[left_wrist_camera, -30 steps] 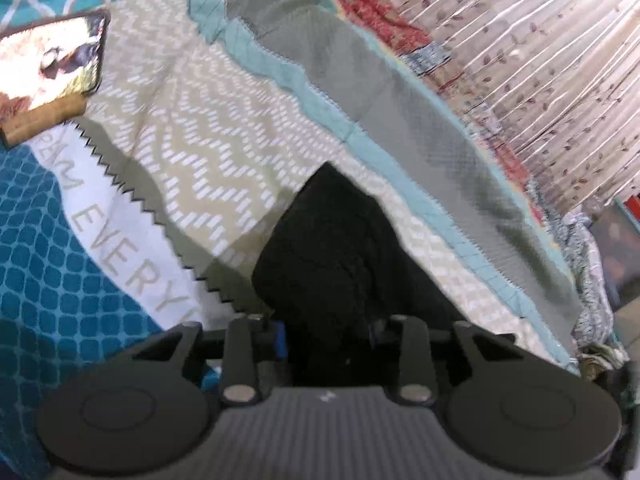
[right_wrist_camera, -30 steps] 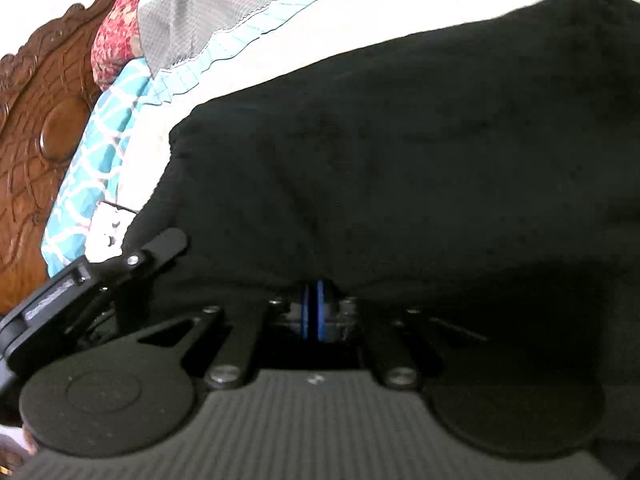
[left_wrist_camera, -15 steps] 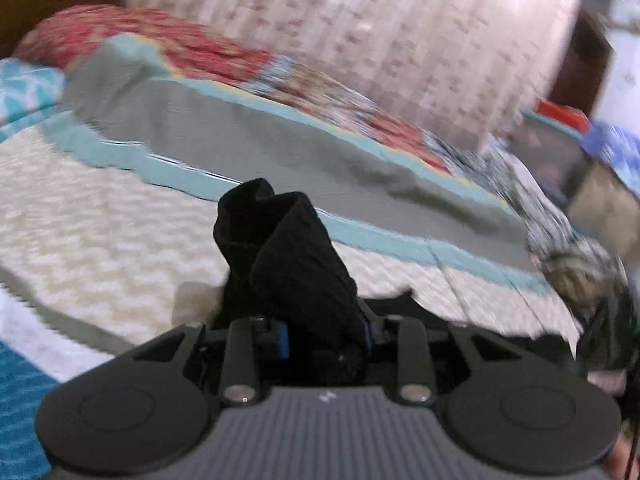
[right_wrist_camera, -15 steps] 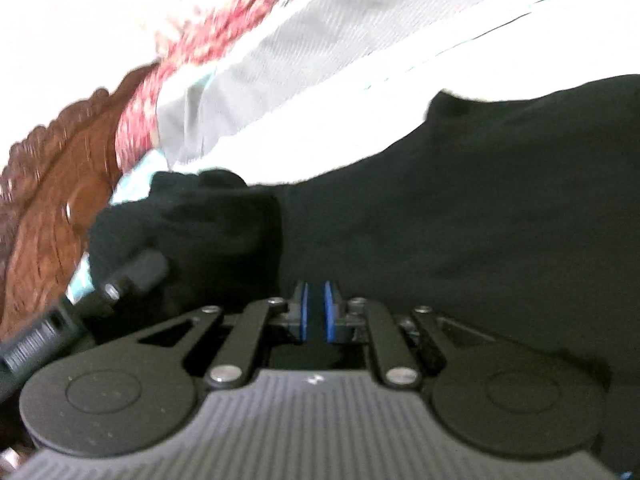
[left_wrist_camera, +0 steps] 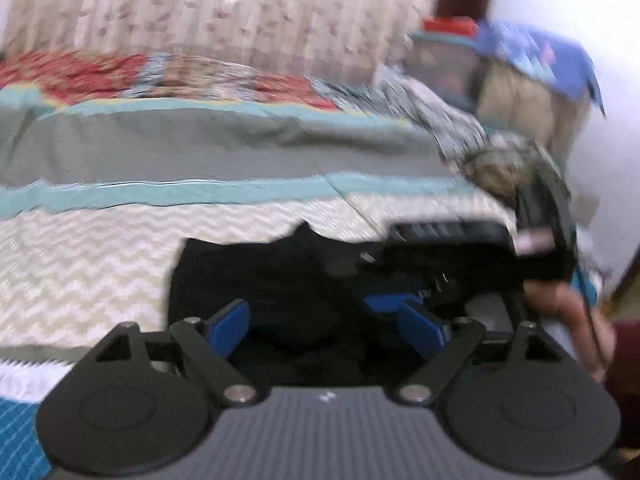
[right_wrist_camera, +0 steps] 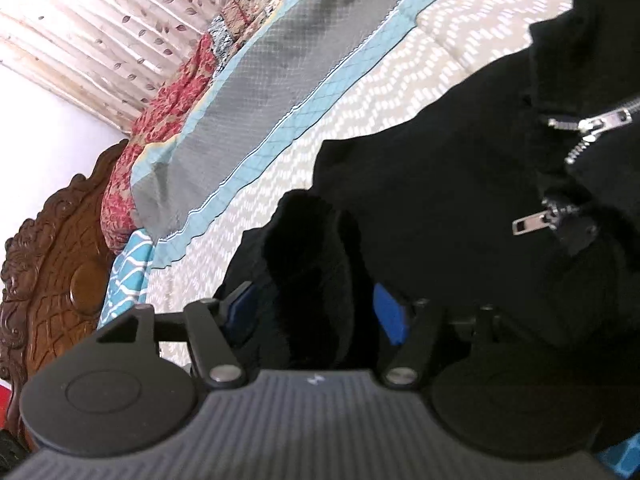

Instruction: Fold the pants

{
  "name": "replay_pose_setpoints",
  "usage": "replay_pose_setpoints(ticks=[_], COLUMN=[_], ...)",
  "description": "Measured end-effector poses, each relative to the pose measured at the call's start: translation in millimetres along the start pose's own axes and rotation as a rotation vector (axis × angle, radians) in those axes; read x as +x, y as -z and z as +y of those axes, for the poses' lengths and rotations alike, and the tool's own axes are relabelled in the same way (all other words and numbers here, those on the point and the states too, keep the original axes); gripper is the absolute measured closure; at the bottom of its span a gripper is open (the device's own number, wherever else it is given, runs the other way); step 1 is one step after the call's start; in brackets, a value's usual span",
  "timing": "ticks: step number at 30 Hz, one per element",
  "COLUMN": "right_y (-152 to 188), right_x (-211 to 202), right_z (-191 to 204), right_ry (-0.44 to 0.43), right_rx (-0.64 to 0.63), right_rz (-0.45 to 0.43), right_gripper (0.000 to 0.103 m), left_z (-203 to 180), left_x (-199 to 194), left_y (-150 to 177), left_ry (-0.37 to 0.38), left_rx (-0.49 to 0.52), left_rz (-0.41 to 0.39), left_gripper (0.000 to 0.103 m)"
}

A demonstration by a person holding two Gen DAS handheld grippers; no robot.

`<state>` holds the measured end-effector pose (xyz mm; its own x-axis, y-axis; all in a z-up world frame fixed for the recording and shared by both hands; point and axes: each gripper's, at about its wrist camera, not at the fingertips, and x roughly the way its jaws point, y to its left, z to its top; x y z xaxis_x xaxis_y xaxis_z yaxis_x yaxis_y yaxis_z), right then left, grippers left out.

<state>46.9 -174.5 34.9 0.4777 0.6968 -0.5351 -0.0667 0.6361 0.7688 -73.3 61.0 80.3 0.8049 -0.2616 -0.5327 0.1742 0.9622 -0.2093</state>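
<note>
Releasing: left tool (left_wrist_camera: 326, 326), right tool (right_wrist_camera: 316, 312) just spread | black pants (right_wrist_camera: 440, 200) between | bedspread (right_wrist_camera: 260, 216) beneath

a patterned bedspread (right_wrist_camera: 280, 160), carved wooden headboard (right_wrist_camera: 52, 260) and leaf-print curtain (right_wrist_camera: 100, 12).

Left wrist view: strong motion blur across the whole field; curtain (left_wrist_camera: 224, 12) and bedspread (left_wrist_camera: 200, 152) stripes smear sideways. Only the camera's own housing at the bottom edge reads sharp. Light is soft and even, no hard shadows.

Right wrist view: mostly sharp. Curtain (right_wrist_camera: 92, 28) at upper left is backlit and nearly blown out. Black pants (right_wrist_camera: 440, 184) hold almost no detail; zipper (right_wrist_camera: 592, 124) glints. Fisheye bending is strong toward all edges.
</note>
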Motion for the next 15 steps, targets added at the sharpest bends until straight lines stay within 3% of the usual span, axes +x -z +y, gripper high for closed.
replay_pose_setpoints(ticks=[2,5,8,10,13,15], right_y=[1,-2,4,12,24,33], right_x=[0,-2,7,21,29,28], right_z=[2,-2,8,24,45,60], right_ry=[0.004,0.015,0.029,0.108,0.183,0.202], right_rx=[-0.026,-0.047,-0.114,-0.229,-0.390,-0.507], right_rz=[0.000,0.038,0.076,0.101,0.084,0.058], right_gripper=[0.029,0.029,0.029,0.037,0.070,0.077], left_z=[25,55,76,80,78,76], left_x=[-9,-9,-8,-7,-6,-6], left_y=[0,3,11,15,18,18], left_ry=[-0.051,-0.122,-0.130,-0.139,-0.150,-0.154], left_rx=[-0.084,-0.205,-0.300,-0.316,-0.312,-0.307], left_rz=[-0.011,0.014,0.039,0.048,0.065,0.066], left_gripper=[0.017,0.017,0.017,0.017,0.017,0.017])
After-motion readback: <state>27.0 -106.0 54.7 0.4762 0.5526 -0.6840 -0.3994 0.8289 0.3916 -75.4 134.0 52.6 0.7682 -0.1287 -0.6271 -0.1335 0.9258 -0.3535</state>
